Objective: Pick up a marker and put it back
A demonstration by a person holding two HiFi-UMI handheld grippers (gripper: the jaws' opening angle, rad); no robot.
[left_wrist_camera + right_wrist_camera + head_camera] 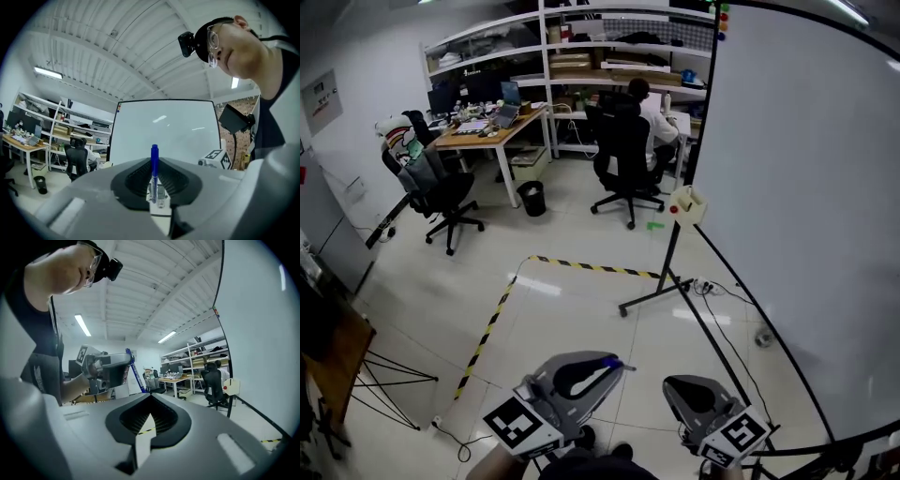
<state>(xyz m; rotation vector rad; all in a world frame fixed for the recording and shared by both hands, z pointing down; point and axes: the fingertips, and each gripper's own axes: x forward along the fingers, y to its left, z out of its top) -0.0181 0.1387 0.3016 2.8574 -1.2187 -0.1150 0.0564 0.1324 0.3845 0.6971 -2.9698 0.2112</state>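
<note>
A blue marker (154,168) stands upright, clamped between the jaws of my left gripper (154,187). In the head view the left gripper (598,371) is low in the frame, with the marker's tip (615,361) poking out past its jaws. My right gripper (677,385) is beside it on the right, its jaws together with nothing between them. The right gripper view looks along its own shut jaws (150,398) and shows the left gripper (107,370) with the marker (134,374) sticking up from it. The whiteboard (797,206) fills the right side.
The whiteboard's stand (661,281) carries a small cream holder (689,204). Yellow-black tape (492,323) marks the floor. Behind are black office chairs (441,192), a desk (487,131), shelves (609,56) and a seated person (652,117). A wooden table (333,361) stands at left.
</note>
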